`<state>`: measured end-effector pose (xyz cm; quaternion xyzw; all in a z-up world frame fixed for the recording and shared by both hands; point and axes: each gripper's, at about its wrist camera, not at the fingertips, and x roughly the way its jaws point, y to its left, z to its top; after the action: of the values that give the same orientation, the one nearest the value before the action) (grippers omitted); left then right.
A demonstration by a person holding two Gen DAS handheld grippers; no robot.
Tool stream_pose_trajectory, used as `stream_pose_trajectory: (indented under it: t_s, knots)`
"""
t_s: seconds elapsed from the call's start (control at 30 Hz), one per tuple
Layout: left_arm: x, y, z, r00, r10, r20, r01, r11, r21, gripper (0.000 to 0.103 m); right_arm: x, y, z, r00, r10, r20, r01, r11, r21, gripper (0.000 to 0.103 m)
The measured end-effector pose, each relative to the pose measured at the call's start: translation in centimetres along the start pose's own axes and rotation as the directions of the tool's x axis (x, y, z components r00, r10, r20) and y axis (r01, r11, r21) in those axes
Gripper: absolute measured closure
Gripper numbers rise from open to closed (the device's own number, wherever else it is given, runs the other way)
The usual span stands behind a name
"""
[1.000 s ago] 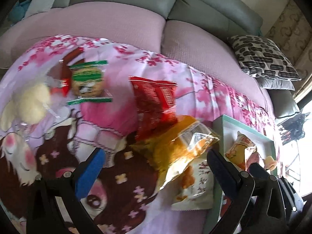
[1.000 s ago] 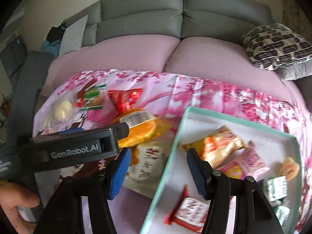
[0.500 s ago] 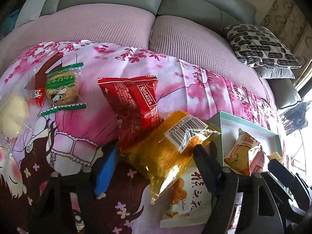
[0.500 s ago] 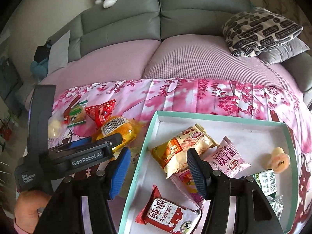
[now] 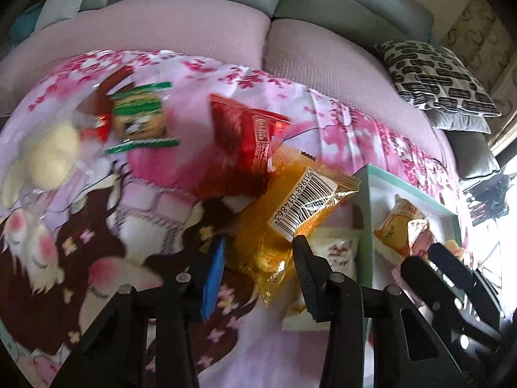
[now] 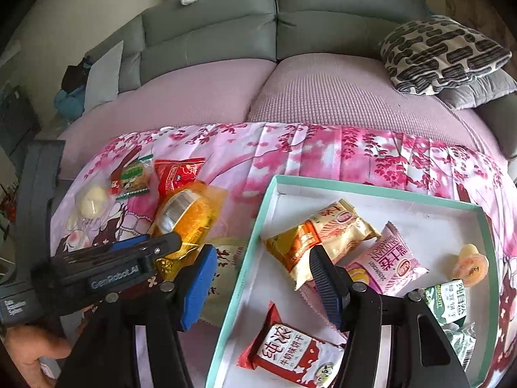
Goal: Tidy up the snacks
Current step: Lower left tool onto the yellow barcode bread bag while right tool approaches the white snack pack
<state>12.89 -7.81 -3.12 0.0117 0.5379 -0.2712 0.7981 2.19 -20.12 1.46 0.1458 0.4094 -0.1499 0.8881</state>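
Observation:
My left gripper [image 5: 258, 262] is shut on a yellow snack bag [image 5: 290, 213] with a barcode label and holds it over the pink cloth [image 5: 339, 135]. The bag also shows in the right wrist view [image 6: 190, 216], with the left gripper [image 6: 161, 249] on its near end. A red bag [image 5: 245, 139], a green-wrapped cookie [image 5: 139, 119] and a pale bun [image 5: 51, 155] lie on the cloth. A white printed bag [image 6: 226, 268] lies under the yellow one. My right gripper [image 6: 261, 274] is open and empty over the left rim of the teal box [image 6: 245, 258].
The teal box holds several snack packs, among them an orange-cream pack [image 6: 323, 232], a pink pack [image 6: 387, 258], a red-white pack [image 6: 287, 352] and a jelly cup [image 6: 470, 262]. A sofa [image 6: 290, 97] with a patterned pillow [image 6: 442, 51] lies behind.
My left gripper has closed in on the yellow bag and gripped its near end. The bag has tilted and shifted. My right gripper has stayed open by the box rim.

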Motion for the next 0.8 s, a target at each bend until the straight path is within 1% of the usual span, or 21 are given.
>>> stream_pose_trajectory:
  t_s: [0.07,0.23,0.33,0.4,0.47,0.5,0.53,0.57,0.6,0.8]
  knots:
    - [-0.6,0.7,-0.4,1.000,0.029,-0.003,-0.029,1.000,-0.011,0.059,0.0,0.4,0.0,1.000,0.003,-0.001,-0.003,1.000,-0.011,0.040]
    - [-1.8,2.6,-1.1,0.997,0.075,-0.009,-0.075,0.996,-0.042,0.059,0.1,1.3,-0.2,1.000,0.014,-0.009,-0.014,0.999,-0.032,0.040]
    - [-2.6,3.6,-1.5,0.996,0.088,-0.015,-0.089,0.994,-0.057,0.059,0.3,1.8,-0.4,1.000,0.024,-0.015,-0.024,0.999,-0.040,0.040]
    - [-3.0,3.9,-1.7,0.995,0.103,-0.016,-0.104,0.993,-0.050,0.059,0.3,2.2,-0.4,0.999,0.030,-0.018,-0.031,0.998,-0.048,0.040]
    - [-3.4,3.9,-1.7,0.995,0.100,-0.011,-0.100,0.994,-0.045,0.058,0.3,2.3,-0.5,0.999,0.035,-0.019,-0.036,0.998,-0.053,0.040]
    - [-3.5,3.9,-1.7,0.996,0.089,-0.008,-0.090,0.995,-0.043,0.057,0.4,2.4,-0.5,0.999,0.037,-0.020,-0.038,0.998,-0.054,0.040]
    - [-3.5,3.8,-1.5,0.997,0.075,-0.004,-0.075,0.996,-0.043,0.050,0.4,2.4,-0.6,0.999,0.039,-0.023,-0.040,0.998,-0.055,0.040]
    - [-3.5,3.7,-1.4,0.998,0.062,-0.001,-0.062,0.997,-0.040,0.045,0.5,2.4,-0.7,0.999,0.040,-0.027,-0.042,0.998,-0.055,0.040]
    - [-3.4,3.4,-1.3,0.998,0.060,-0.004,-0.060,0.998,-0.025,0.038,0.6,2.5,-0.7,0.999,0.040,-0.031,-0.042,0.998,-0.054,0.040]
    - [-1.3,1.9,0.0,0.993,0.116,0.004,-0.116,0.990,0.082,0.037,0.8,2.5,-0.8,0.999,0.033,-0.040,-0.035,0.998,-0.054,0.040]
